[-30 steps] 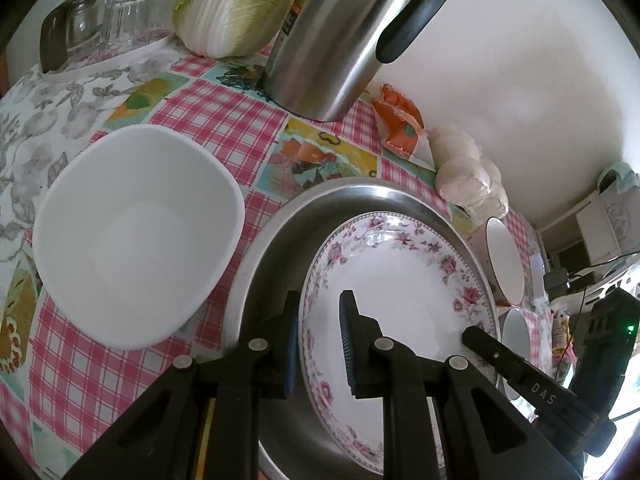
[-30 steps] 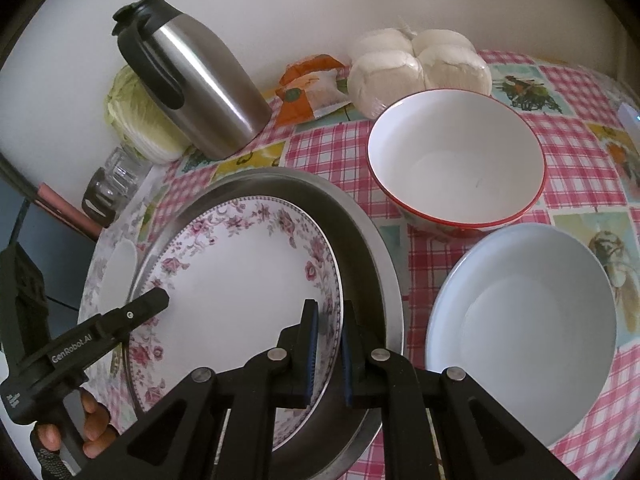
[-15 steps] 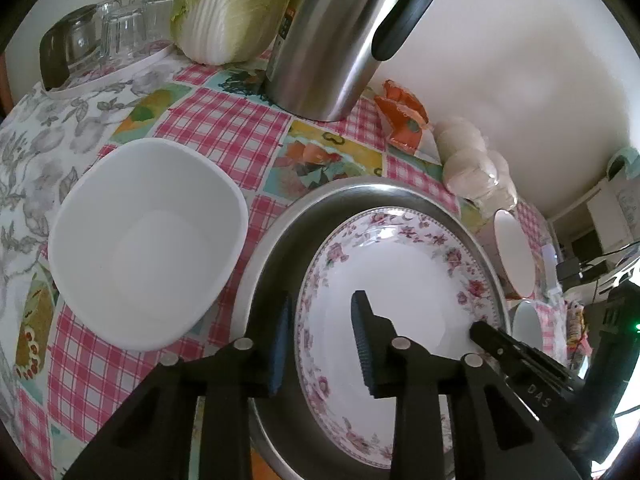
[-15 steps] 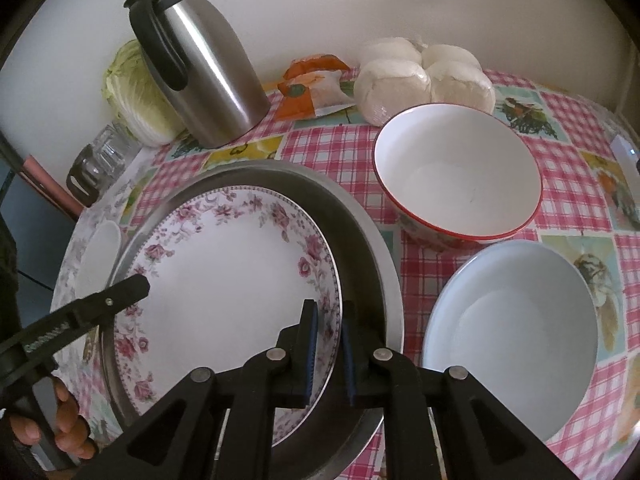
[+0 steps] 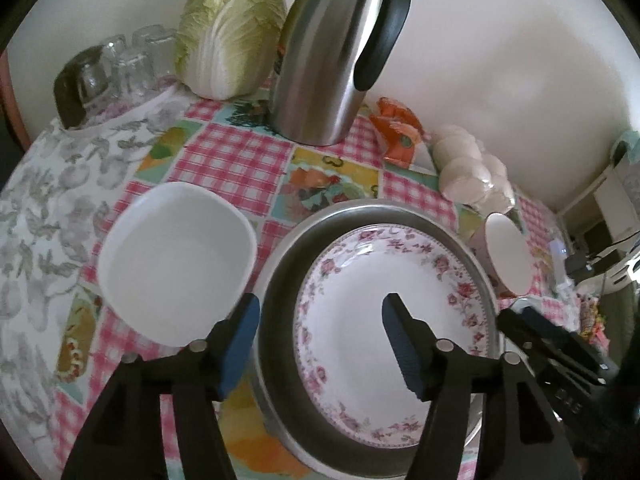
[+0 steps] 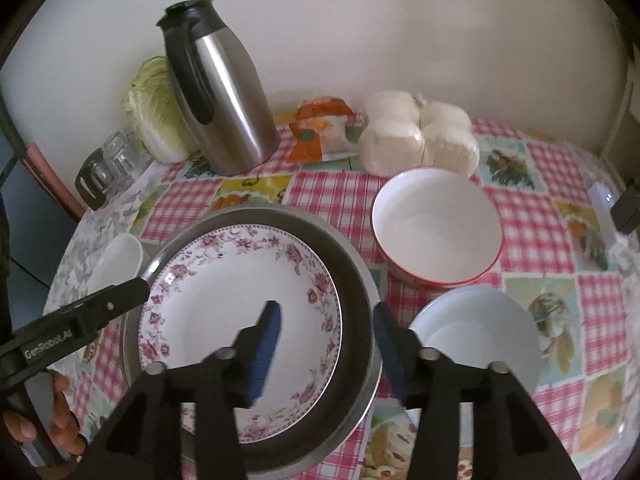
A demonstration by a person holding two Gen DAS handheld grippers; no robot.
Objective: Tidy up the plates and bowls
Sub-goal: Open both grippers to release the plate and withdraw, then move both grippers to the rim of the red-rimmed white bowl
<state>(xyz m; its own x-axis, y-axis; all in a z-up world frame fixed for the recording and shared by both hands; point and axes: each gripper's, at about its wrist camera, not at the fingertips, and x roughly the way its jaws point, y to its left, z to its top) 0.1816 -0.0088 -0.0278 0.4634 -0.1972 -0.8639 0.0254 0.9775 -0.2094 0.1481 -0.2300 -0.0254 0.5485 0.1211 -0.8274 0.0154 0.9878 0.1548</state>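
A floral-rimmed plate (image 5: 384, 312) (image 6: 240, 304) lies inside a round steel tray (image 5: 280, 280) (image 6: 356, 304). My left gripper (image 5: 320, 344) is open above the tray's left rim, holding nothing. My right gripper (image 6: 326, 344) is open above the tray's right rim, holding nothing. A square white bowl (image 5: 176, 260) (image 6: 116, 264) sits left of the tray. A red-rimmed white bowl (image 6: 436, 224) (image 5: 508, 256) and a plain white bowl (image 6: 476, 340) sit to its right.
A steel thermos jug (image 5: 332, 56) (image 6: 220, 100), a cabbage (image 5: 232, 28), upturned glasses (image 5: 116, 68), an orange packet (image 6: 320, 128) and bagged white buns (image 6: 416, 136) line the back by the wall. A checked cloth (image 5: 236, 160) covers the table.
Both grippers were shut on the plate's rim, one on each side. They have opened, let go of the plate, and pulled back and up; the plate lies in the tray.
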